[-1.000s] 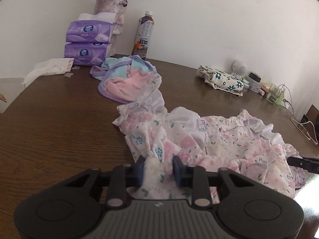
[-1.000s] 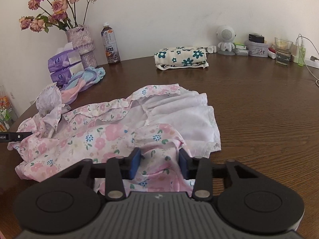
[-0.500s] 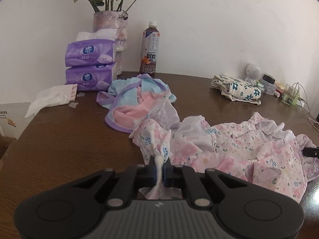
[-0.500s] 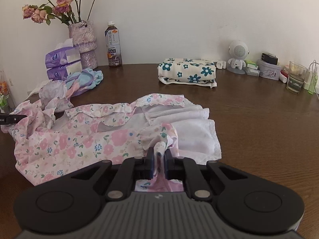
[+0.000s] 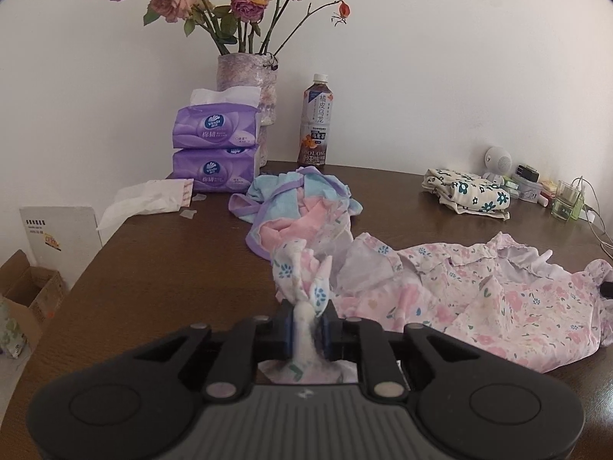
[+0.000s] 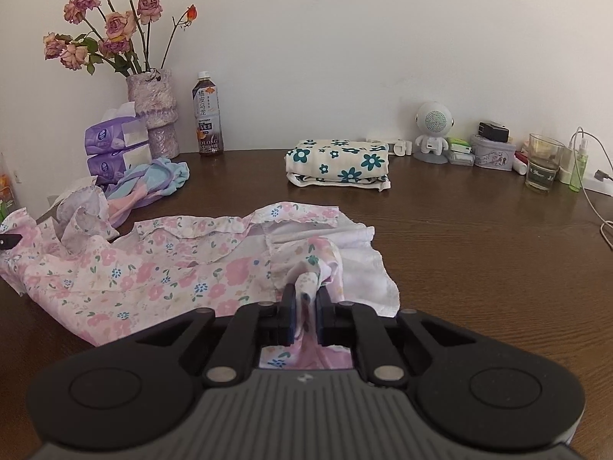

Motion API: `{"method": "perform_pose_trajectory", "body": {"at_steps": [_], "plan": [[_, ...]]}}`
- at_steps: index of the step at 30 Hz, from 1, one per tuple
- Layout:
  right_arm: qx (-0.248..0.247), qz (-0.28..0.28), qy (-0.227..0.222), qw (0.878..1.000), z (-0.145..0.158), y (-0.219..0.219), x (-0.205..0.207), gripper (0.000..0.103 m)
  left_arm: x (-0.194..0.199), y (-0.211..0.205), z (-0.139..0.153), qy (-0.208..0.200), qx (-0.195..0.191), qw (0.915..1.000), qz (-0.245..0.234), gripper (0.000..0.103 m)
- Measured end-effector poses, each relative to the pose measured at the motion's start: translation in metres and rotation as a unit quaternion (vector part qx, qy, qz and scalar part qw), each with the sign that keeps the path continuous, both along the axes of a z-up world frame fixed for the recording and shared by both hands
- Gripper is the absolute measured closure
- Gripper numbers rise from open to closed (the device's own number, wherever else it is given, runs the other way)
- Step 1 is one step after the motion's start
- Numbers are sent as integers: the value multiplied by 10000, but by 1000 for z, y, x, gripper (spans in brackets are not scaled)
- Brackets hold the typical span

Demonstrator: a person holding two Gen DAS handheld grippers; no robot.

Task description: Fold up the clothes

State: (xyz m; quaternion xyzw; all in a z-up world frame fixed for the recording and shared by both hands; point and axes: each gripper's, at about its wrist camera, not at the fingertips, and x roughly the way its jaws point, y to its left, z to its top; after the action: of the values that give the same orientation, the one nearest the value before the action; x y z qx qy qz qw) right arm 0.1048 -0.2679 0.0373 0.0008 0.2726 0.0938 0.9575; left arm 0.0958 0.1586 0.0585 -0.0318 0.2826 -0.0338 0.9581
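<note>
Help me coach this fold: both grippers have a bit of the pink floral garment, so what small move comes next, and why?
Probably lift both ends and draw them apart. The left gripper and right gripper each have jaws shut on a bunched end of the floral garment, which lies crumpled on the table. It likely needs spreading flat before folding.

A lived-in room of a home, with a wooden table standing against a plain white wall.

A dark brown table (image 6: 479,249) is holding everyday household things. At the far left a vase of dried roses (image 5: 247,80) is standing beside stacked purple tissue packs (image 5: 214,149) and a bottle of oolong tea (image 5: 316,122). Floral clothing (image 6: 161,268) is lying spread across the near side, and a folded flowered cloth (image 6: 339,165) is sitting further back. At the far right a small robot-shaped speaker (image 6: 433,130), a drinking glass (image 6: 544,163) and charging cables (image 6: 597,207) are gathering along the wall. Cardboard boxes (image 5: 27,295) are sitting on the floor at the left.
</note>
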Motion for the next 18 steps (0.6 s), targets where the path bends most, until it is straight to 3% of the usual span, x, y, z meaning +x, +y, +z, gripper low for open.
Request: {"method": "perform_pose_trajectory", "body": {"at_steps": [3, 6, 8, 13, 18], "plan": [[-7, 89, 13, 10000, 0, 0, -12, 94, -10, 2, -4, 92, -23, 10000, -10, 87], [20, 153, 39, 9999, -1, -2, -21, 92, -18, 3, -2, 87, -63, 9999, 19, 72], [67, 154, 5, 9999, 1, -4, -25, 81, -21, 2, 2, 27, -2, 10000, 68, 61], [111, 209, -103, 9997, 13, -8, -26, 64, -19, -3, 10, 13, 141, 9999, 75, 58], [59, 321, 85, 9994, 16, -3, -8, 53, 1, -4, -3, 389, 80, 9989, 254, 58]]}}
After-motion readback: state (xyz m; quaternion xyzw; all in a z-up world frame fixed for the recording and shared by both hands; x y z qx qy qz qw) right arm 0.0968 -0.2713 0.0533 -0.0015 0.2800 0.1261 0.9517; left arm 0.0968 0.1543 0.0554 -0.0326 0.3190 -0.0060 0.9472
